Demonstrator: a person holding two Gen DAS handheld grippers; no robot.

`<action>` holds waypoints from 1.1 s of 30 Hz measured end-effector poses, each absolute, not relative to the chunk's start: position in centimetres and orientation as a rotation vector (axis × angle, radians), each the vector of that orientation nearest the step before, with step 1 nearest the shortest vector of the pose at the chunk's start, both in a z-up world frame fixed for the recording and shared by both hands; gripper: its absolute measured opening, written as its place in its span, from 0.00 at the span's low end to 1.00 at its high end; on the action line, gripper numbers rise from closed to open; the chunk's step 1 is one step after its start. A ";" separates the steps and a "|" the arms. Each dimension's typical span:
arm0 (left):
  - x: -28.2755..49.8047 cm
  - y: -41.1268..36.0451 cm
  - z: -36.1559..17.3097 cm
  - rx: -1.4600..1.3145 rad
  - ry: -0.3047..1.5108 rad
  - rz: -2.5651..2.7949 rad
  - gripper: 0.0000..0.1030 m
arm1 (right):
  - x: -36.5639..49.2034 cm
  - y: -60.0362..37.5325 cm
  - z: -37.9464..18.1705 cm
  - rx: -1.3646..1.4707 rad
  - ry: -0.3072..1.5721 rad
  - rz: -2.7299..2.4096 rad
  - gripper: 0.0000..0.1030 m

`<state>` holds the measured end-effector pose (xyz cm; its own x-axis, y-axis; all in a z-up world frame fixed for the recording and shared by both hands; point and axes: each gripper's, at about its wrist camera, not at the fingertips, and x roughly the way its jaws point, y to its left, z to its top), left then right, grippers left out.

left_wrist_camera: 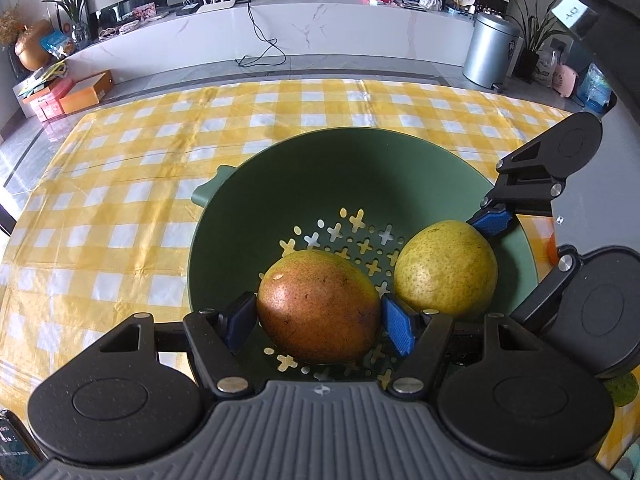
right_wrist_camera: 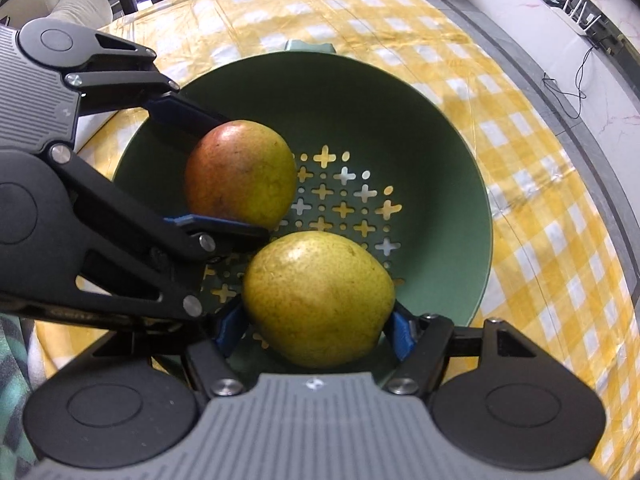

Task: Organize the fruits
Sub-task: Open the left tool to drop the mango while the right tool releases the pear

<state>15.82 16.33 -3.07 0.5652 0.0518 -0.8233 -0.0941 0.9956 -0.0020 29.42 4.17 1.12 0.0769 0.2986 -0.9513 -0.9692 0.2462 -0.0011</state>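
A green colander bowl (left_wrist_camera: 400,160) with cross-shaped holes stands on the yellow checked tablecloth; it also shows in the right wrist view (right_wrist_camera: 440,128). My left gripper (left_wrist_camera: 318,322) is inside the bowl, its blue pads on both sides of a red-orange pear (left_wrist_camera: 316,304), which rests on the bowl floor (right_wrist_camera: 240,172). My right gripper (right_wrist_camera: 316,330) is also in the bowl, its pads on both sides of a yellow-green pear (right_wrist_camera: 318,298), seen beside the red one in the left wrist view (left_wrist_camera: 444,268). The two pears lie close together.
The checked cloth (left_wrist_camera: 140,184) covers the table around the bowl. An orange fruit (left_wrist_camera: 552,250) and a green fruit (left_wrist_camera: 622,388) peek out at the right edge. A phone (left_wrist_camera: 12,448) lies at the lower left. Cabinets and a bin (left_wrist_camera: 492,50) stand beyond the table.
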 end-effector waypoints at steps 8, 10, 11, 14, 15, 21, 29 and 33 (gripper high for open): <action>15.8 16.3 -3.1 -0.021 0.946 0.089 0.77 | 29.1 4.7 0.9 -0.875 1.073 1.122 0.65; 15.8 16.3 -3.3 -0.003 0.958 0.099 0.77 | 29.2 4.7 1.2 -0.873 1.077 1.113 0.66; 15.6 16.1 -3.2 0.014 0.948 0.102 0.76 | 29.3 4.7 1.3 -0.873 1.079 1.111 0.66; 15.5 16.0 -3.1 0.009 0.945 0.096 0.76 | 29.0 4.7 1.2 -0.883 1.083 1.105 0.66; 15.4 16.1 -3.1 0.004 0.942 0.094 0.76 | 29.0 4.6 1.3 -0.884 1.083 1.105 0.66; 14.4 16.2 -2.6 -0.039 0.894 0.085 0.76 | 28.2 3.9 2.4 -0.871 1.036 1.082 0.70; 13.0 15.2 -0.5 -0.076 0.788 0.115 0.76 | 27.2 1.2 4.8 -0.759 0.953 1.018 0.75; 12.6 14.1 0.9 -0.108 0.733 0.103 0.77 | 26.2 -1.4 6.0 -0.664 0.905 0.948 0.80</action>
<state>12.59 14.12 0.86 0.7388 0.0559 -0.6716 -0.1312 0.9894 -0.0620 26.16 -1.43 5.99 0.2849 0.3923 -0.8746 -0.8922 0.4422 -0.0922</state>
